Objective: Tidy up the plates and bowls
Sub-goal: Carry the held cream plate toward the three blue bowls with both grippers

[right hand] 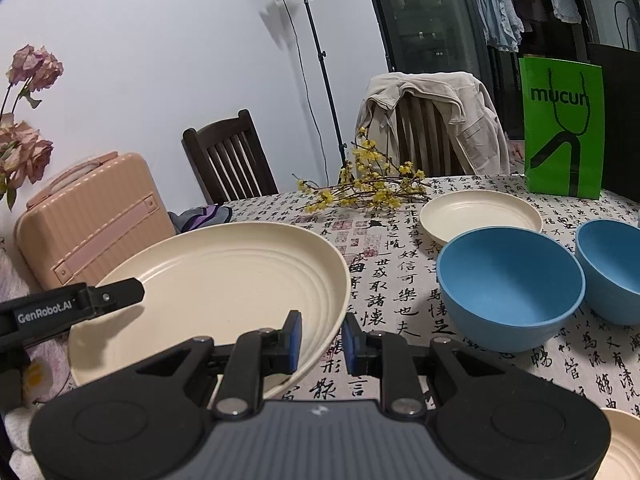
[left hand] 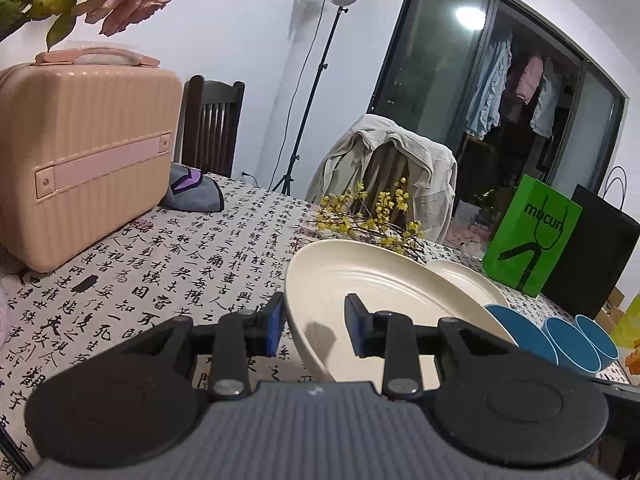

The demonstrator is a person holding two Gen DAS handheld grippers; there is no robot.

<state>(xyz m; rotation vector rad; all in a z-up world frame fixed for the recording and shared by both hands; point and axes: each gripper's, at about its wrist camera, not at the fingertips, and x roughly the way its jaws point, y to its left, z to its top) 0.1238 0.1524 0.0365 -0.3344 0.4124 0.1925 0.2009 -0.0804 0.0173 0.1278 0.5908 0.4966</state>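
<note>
A large cream plate [right hand: 216,280] with ringed ridges hangs tilted above the calligraphy tablecloth [right hand: 400,280], carried at two points on its rim. In the right wrist view, lower centre, the right gripper [right hand: 322,344] is clenched on the plate's near right edge, one blue pad inside the rim and one outside. The left gripper [left hand: 316,330], lower centre of its own view, grips the plate's left edge the same way; its black finger also reaches in from the left edge of the right wrist view.

To the right of centre in the right wrist view, a smaller cream plate [right hand: 480,216] lies flat on the cloth. In front of it stand two blue bowls [right hand: 508,292], just beside each other. Yellow flowering branches [right hand: 360,188] lie behind the plates, a green paper bag [right hand: 564,128] stands at upper right, and a pink case [right hand: 92,216] sits at left.
</note>
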